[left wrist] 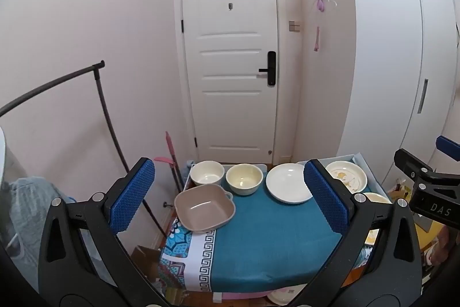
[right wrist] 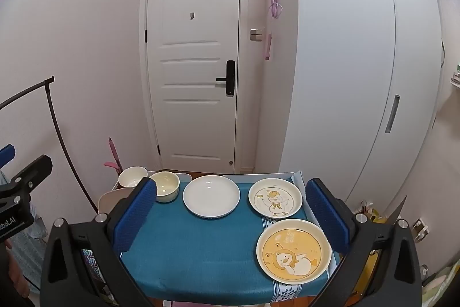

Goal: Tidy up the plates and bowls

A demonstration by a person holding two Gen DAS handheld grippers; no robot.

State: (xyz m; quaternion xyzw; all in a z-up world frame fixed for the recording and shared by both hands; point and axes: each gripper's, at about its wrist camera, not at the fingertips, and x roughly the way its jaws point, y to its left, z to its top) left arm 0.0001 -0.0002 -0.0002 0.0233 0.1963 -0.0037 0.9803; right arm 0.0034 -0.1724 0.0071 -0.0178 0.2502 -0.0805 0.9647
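Observation:
On a small table with a teal cloth (left wrist: 267, 235) stand a white bowl (left wrist: 207, 173), a cream bowl (left wrist: 244, 179), a square tan bowl (left wrist: 204, 210) at the left edge, a plain white plate (left wrist: 287, 186) and a white cartoon plate (left wrist: 346, 176). The right wrist view shows the cream bowl (right wrist: 165, 186), white plate (right wrist: 211, 196), cartoon plate (right wrist: 275, 197) and a yellow cartoon plate (right wrist: 293, 249) at the near right. My left gripper (left wrist: 230, 200) is open and empty, held back from the table. My right gripper (right wrist: 230, 217) is open and empty too.
A white door (left wrist: 230, 48) stands behind the table and a white wardrobe (right wrist: 359, 76) on the right. A black clothes rail (left wrist: 103, 117) curves along the left wall. A pink tool (left wrist: 169, 154) leans by the door. Clutter lies on the floor at the right.

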